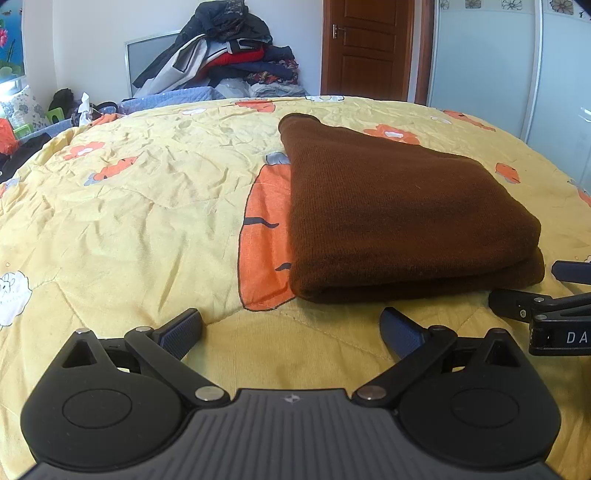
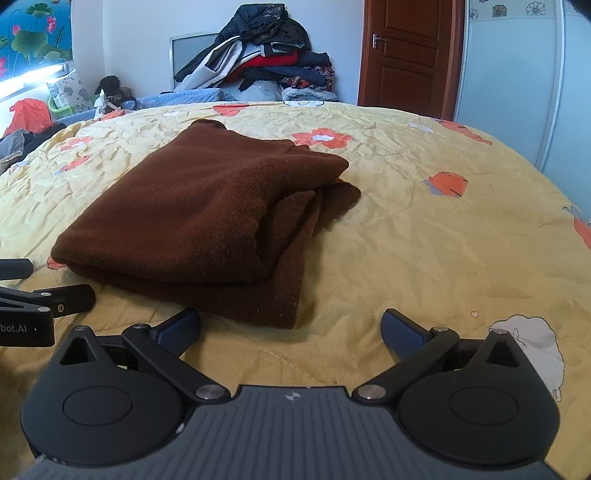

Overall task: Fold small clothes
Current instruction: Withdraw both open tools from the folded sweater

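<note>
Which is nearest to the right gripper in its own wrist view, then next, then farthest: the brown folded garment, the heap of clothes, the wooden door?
From the right gripper:
1. Brown folded garment, just ahead, slightly left, on the yellow bedspread.
2. Heap of clothes, beyond the bed's far edge.
3. Wooden door, back right.

Counts, placed relative to the brown knit garment (image 2: pixel 199 214):

- 1 brown knit garment, folded, on 1 yellow flowered quilt (image 2: pixel 424 236).
- 2 grippers, both just in front of it: left gripper (image 1: pixel 291 332), right gripper (image 2: pixel 291 330). 2 blue-padded fingers each, so 4 fingers (image 1: pixel 183 332) total, nothing between any pair.
- 1 heap of mixed clothes (image 2: pixel 266 59) well behind it; items inside can't be counted.
- 1 wooden door (image 2: pixel 410 51) behind it, to the right.
- 1 floral pillow (image 2: pixel 68 92) and 1 orange plastic bag (image 2: pixel 29 114) behind it, to the left.
- 1 lotus picture (image 2: pixel 33 33) on the wall, far left behind it.
</note>
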A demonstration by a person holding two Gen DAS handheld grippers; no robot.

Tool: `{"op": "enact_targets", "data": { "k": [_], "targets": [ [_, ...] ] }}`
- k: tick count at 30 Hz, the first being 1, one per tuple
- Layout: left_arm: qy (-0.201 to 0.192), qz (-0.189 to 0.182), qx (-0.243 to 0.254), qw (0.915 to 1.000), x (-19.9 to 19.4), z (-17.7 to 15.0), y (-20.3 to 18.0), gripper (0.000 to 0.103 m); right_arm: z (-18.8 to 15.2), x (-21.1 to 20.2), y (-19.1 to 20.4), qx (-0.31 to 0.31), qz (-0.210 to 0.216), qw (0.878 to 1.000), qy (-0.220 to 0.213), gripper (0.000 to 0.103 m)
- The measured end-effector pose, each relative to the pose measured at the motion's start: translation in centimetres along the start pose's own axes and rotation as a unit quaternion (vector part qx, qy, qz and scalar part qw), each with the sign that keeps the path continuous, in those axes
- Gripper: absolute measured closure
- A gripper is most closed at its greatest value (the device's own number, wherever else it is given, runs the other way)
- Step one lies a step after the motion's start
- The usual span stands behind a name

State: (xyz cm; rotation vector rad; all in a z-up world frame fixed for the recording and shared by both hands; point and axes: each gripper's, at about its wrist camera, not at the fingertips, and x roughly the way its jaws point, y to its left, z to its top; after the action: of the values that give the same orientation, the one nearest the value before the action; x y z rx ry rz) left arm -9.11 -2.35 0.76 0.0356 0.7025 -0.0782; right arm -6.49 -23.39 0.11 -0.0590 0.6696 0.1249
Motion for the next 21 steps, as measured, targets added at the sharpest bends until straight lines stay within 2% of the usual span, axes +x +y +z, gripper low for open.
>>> {"op": "enact_targets", "data": {
  "k": [9, 12, 14, 16, 17, 18, 19, 21],
  "targets": [
    [0.0, 0.0, 0.0, 1.0, 0.0, 0.0, 0.0, 0.0, 0.0, 0.0, 0.0, 0.0, 0.0, 1.0, 0.0, 0.0],
    [0.004, 0.013, -0.012, 0.9998, -0.4, 0.0, 0.1, 0.0, 0.0, -0.4, -0.1, 0.001, 0.008, 1.0, 0.004, 0.0],
    [0.005, -0.008, -0.024, 0.9997, -0.9, -0.1, 0.5, 0.0, 0.3, -0.9, -1.0, 0.029, 0.034, 0.999, 0.01, 0.0],
    [0.009, -0.038, -0.051, 0.998, -1.2, 0.2, 1.2, 0.0, 0.7, -1.4, -2.3, 0.076, 0.082, 0.994, 0.02, 0.0],
    [0.012, -0.067, -0.078, 0.9947, -1.3, 0.6, 1.8, 0.0, 1.2, -1.4, -3.3, 0.108, 0.112, 0.987, 0.028, 0.0],
    [0.016, -0.103, -0.115, 0.9879, -1.2, 1.0, 2.7, 0.0, 1.7, -1.1, -4.2, 0.143, 0.145, 0.978, 0.041, 0.0],
    [0.019, -0.138, -0.158, 0.9776, -1.2, 1.4, 3.6, 0.0, 2.2, -0.8, -5.1, 0.176, 0.176, 0.967, 0.054, 0.0],
    [0.038, -0.199, -0.231, 0.9517, -0.1, 2.4, 5.1, 0.0, 3.0, 0.4, -6.9, 0.249, 0.238, 0.935, 0.08, 0.0]
  ]
}}
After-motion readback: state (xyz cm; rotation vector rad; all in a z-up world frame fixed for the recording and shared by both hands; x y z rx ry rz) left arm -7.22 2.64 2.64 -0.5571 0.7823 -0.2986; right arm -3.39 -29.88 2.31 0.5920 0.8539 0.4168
